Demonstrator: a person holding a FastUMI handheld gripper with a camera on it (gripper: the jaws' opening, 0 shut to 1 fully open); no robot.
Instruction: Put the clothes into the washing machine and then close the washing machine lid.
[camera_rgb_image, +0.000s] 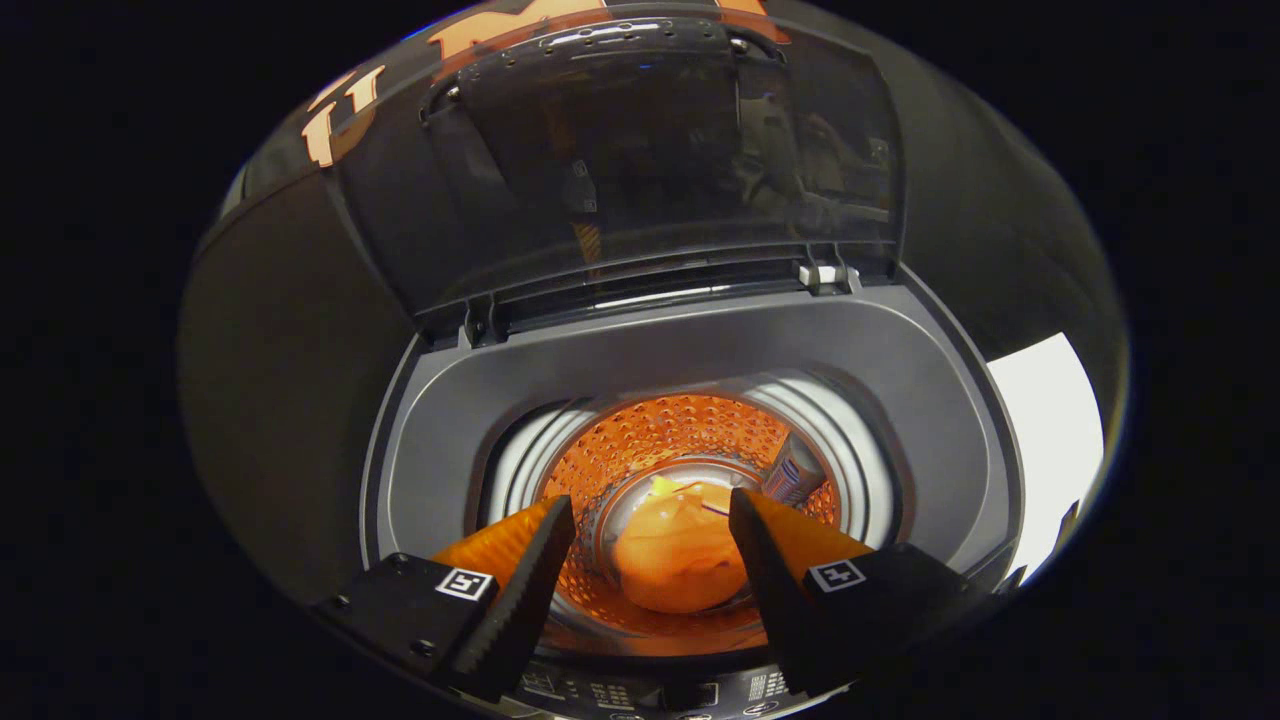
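A top-loading washing machine (900, 400) stands below me with its dark see-through lid (640, 160) raised upright at the back. Down in the perforated drum (660, 430) lies a bundled orange cloth (675, 555) on the drum floor. My gripper (650, 510) hovers over the drum mouth, open, with nothing between its fingers; the cloth shows through the gap, well below them.
A small white-and-blue packet or label (793, 470) leans on the drum's inner wall at the right. The machine's control panel (650, 692) runs along the near edge under the fingers. A bright white surface (1050, 440) lies to the right of the machine.
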